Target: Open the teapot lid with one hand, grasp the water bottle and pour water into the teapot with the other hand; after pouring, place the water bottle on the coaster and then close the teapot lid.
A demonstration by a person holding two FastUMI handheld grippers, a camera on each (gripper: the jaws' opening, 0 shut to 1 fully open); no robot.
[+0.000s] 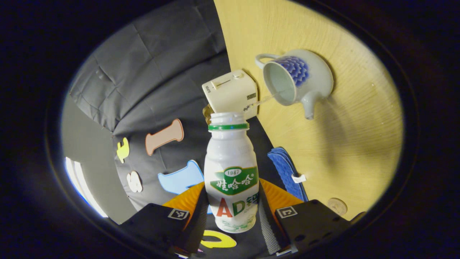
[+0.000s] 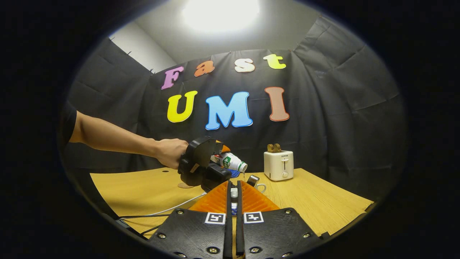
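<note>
The white water bottle [image 1: 231, 172], capless with a green neck ring, is tilted sideways in my left gripper [image 1: 233, 212], which is shut on its lower body. A thin stream runs from its mouth into the open white-and-blue teapot [image 1: 296, 79] on the wooden table [image 1: 352, 144]. In the right gripper view a hand holds that gripper and the tipped bottle [image 2: 233, 161] above the teapot's handle [image 2: 261, 187]. My right gripper [image 2: 234, 196] is shut on a small white-and-blue piece, the teapot lid [image 2: 234, 192], mostly hidden between its fingers. A round brown coaster [image 1: 337, 206] lies near the table's edge.
A cream toaster [image 1: 231, 93] with bread in it stands at the table's back edge beside the teapot, seen also as the toaster [image 2: 278, 165]. A folded blue cloth [image 1: 285, 169] lies between teapot and coaster. A white cable [image 2: 169, 210] trails across the table.
</note>
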